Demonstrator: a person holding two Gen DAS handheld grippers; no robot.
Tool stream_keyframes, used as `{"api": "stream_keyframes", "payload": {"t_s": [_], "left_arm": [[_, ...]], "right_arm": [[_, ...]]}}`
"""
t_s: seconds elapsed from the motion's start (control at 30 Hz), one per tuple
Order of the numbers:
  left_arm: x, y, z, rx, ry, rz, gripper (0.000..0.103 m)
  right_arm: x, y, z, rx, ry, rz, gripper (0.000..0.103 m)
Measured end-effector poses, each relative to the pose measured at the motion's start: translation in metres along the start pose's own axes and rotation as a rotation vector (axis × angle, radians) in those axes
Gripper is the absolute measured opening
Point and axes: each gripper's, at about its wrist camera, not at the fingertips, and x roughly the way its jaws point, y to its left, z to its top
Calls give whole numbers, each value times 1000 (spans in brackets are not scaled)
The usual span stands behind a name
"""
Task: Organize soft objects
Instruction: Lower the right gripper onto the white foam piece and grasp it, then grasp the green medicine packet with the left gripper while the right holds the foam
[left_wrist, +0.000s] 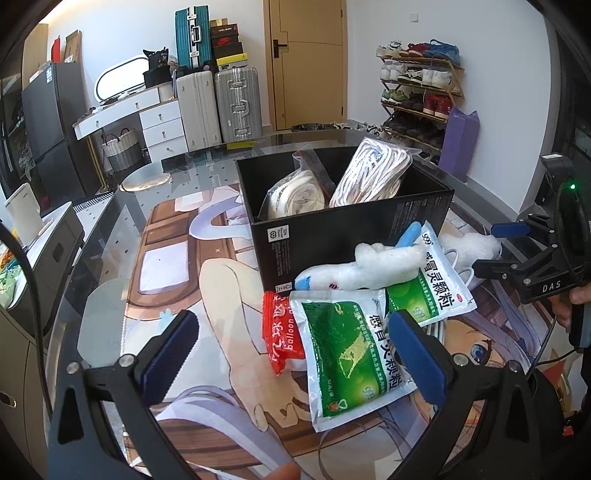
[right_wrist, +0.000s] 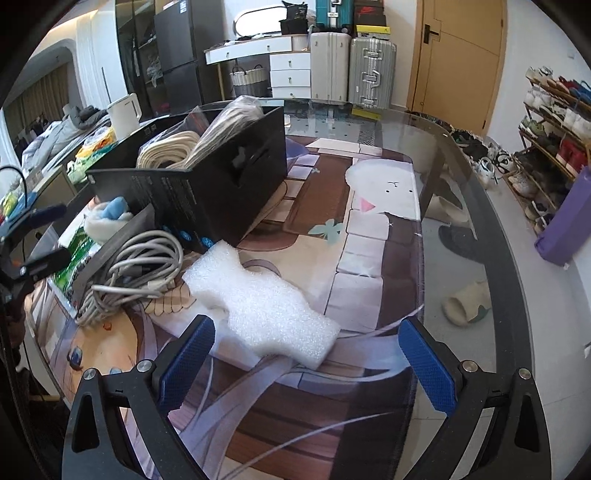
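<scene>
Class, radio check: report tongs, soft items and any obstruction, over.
Left tongs open over green sachet. Right tongs open before white foam piece. Black box holds two bagged bundles. Cable coil lies beside the foam.

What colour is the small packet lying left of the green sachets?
Red-orange with white lettering: the small packet shows best in the left wrist view.

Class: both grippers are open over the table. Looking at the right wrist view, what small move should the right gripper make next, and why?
Probably ease the right gripper forward and down until its open jaws straddle the white foam piece. The foam lies loose on the mat just ahead of the fingers, outside the black box, which already holds two bagged bundles.
</scene>
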Motion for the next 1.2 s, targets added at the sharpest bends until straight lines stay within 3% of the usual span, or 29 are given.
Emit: {"api": "stream_keyframes", "payload": {"t_s": [0.1,0.17,0.3,1.07,1.2], "left_arm": [[1,1,0,2,8,-5,103],[1,1,-1,6,12,-10,103],[3,-1,-3,14,21,-11,103],[11,-3,-13,35,104,0,103],[13,-4,-14,54,114,-13,97]], "right_arm": [[2,1,1,1,4,6,83],[2,2,1,-3,-3,3,78],[-2,5,1,-33,-16,15,55],[-18,-1,2,-32,-61,15,54],[-19,0,2,-33,-61,16,54]]}}
